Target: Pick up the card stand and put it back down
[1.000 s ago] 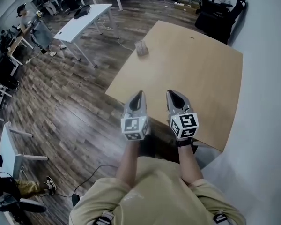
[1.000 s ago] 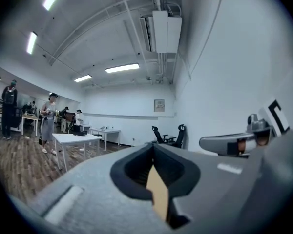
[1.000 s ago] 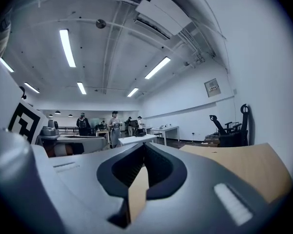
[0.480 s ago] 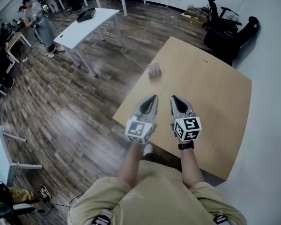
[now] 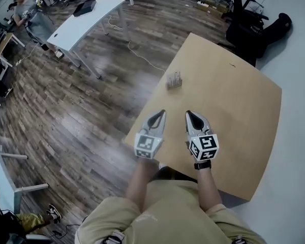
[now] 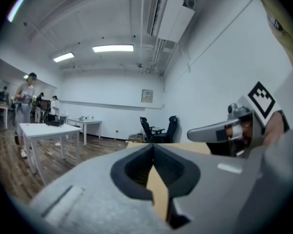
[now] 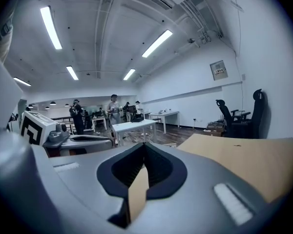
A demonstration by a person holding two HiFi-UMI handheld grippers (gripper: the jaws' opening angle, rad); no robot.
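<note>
A small clear card stand [image 5: 174, 80] stands upright near the left edge of the light wooden table [image 5: 234, 111]. Both grippers hover side by side over the table's near corner, well short of the stand. My left gripper [image 5: 161, 114] is shut with nothing in it, and my right gripper [image 5: 190, 115] is shut and empty too. In the left gripper view the jaws [image 6: 153, 146] meet at the tip, with the right gripper [image 6: 224, 130] beside them. The right gripper view shows its jaws [image 7: 145, 145] closed, the left gripper [image 7: 73, 140] at their left. I cannot pick out the stand in either gripper view.
A white desk [image 5: 86, 19] stands on the wood floor to the far left, with a person [image 5: 25, 9] beyond it. Black office chairs [image 5: 254, 24] sit past the table's far corner. A white wall [image 5: 300, 136] runs along the table's right side.
The head view has shifted, so the table and card stand sit lower and further right in the frame. Both grippers stay shut and side by side, and now appear slightly lower.
</note>
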